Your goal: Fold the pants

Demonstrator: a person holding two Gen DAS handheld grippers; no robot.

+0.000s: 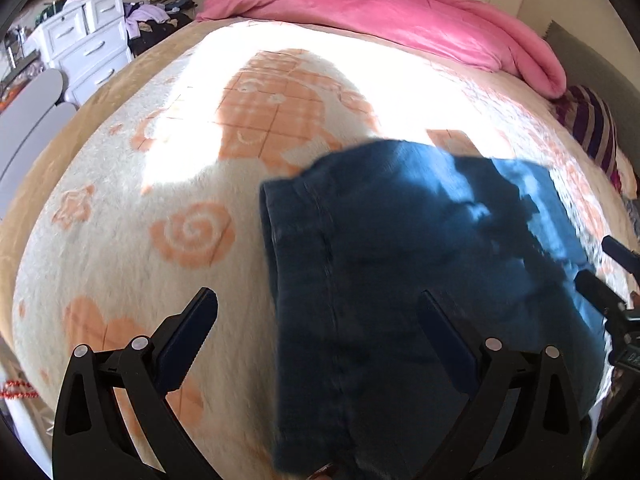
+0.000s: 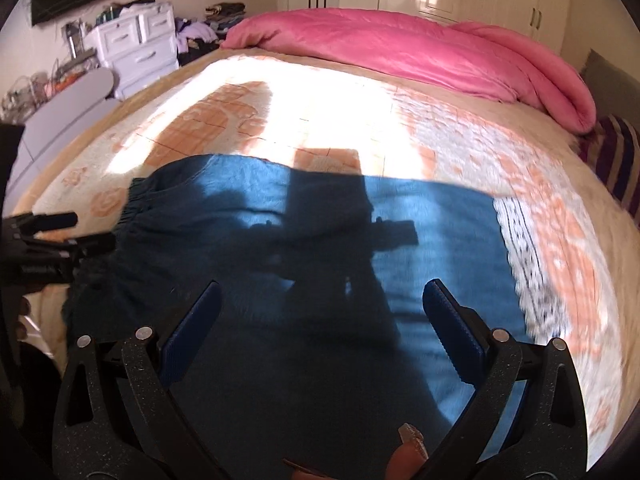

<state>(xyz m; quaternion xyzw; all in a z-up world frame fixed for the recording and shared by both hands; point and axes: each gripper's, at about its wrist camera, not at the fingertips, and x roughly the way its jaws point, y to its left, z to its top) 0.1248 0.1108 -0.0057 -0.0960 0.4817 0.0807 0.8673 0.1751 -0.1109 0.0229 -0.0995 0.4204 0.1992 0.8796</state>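
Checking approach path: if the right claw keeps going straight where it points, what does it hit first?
Most likely the dark blue fabric pants spread on the cream-and-orange fleece blanket; the open right claw points onto them with nothing between. Depth is unclear.

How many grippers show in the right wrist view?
2. The right gripper is at the bottom, open above the blue pants. The left gripper is at the left edge, open, near the waistband.

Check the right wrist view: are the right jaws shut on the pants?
No, the right gripper has its jaws wide apart above the pants, gripping nothing.
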